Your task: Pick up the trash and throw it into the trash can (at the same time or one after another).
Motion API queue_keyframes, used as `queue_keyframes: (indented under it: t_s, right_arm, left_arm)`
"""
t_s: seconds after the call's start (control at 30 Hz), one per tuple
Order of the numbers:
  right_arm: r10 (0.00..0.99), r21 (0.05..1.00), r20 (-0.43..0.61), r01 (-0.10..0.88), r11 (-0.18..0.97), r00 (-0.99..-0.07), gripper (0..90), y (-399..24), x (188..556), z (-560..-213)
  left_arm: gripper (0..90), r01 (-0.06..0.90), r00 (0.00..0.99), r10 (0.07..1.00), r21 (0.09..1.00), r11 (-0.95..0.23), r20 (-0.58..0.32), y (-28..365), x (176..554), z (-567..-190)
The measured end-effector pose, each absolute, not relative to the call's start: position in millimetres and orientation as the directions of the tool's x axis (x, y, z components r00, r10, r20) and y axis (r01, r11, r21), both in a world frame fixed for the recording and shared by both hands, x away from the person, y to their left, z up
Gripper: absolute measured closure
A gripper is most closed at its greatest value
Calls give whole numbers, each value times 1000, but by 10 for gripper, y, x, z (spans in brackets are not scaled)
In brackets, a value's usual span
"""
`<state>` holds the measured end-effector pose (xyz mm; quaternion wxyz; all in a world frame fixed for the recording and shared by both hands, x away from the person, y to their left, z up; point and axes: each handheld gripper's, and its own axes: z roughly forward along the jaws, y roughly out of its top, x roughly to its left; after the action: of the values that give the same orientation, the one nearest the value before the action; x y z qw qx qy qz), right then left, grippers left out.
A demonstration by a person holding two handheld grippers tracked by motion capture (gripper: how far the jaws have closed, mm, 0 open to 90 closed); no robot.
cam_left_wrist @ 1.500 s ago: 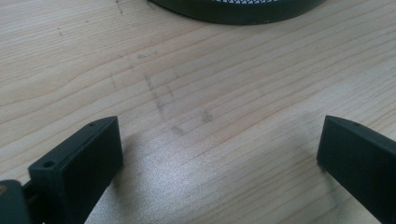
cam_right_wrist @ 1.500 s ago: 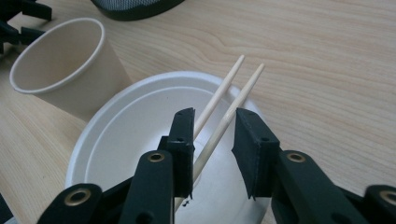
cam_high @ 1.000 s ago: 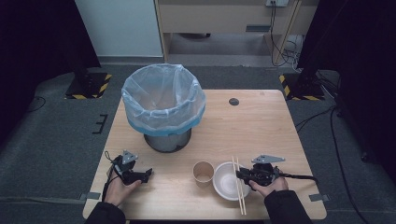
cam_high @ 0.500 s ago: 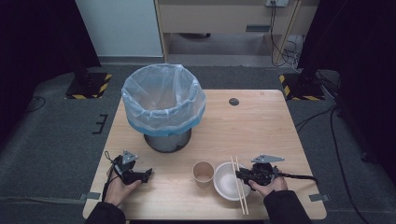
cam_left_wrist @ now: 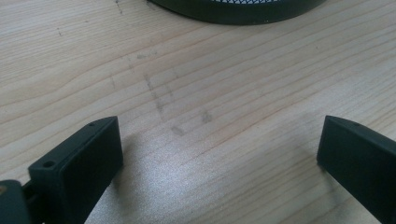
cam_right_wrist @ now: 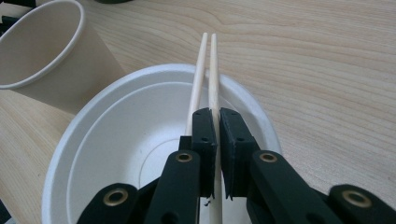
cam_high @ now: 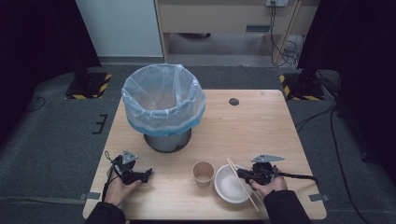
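Observation:
A pair of wooden chopsticks (cam_right_wrist: pixel 208 70) lies across the white bowl (cam_right_wrist: pixel 116 102) near the table's front edge. My right gripper (cam_right_wrist: pixel 218 116) has just been closing and is now shut on one chopstick, which runs into the narrow gap between its pads. The other chopstick lies along the outside of the left pad. In the high view the right gripper (cam_high: pixel 240 173) points left over the bowl (cam_high: pixel 231 189). A paper cup (cam_high: pixel 203 172) stands just left of the bowl. My left gripper (cam_high: pixel 147 175) rests at the front left, open, nothing between its fingers (cam_left_wrist: pixel 74 168).
A metal mesh bin (cam_high: pixel 163 102) lined with a clear blue-tinted bag stands at the table's back left; its dark base (cam_left_wrist: pixel 233 7) lies just ahead of the left gripper. A small dark disc (cam_high: pixel 234 101) sits near the far edge. Bare wood (cam_high: pixel 261 130) spans the right.

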<state>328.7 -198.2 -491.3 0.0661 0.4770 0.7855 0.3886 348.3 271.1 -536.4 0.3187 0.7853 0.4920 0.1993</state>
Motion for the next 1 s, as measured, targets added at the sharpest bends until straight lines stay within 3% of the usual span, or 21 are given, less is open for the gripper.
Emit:
queue_keyframes:
  t_s: [0.5, 1.0]
  right_arm:
    - [795, 742, 276, 646, 181, -540, 857, -2080, 3319, -4772]
    - [786, 867, 296, 498, 19, -544, 857, -2293, 3422, -4366]
  left_arm:
    - [0, 646, 436, 900, 697, -312, -1, 2711, 3483, -5364]
    - [0, 646, 436, 900, 697, -313, -1, 2710, 3484, -5364]
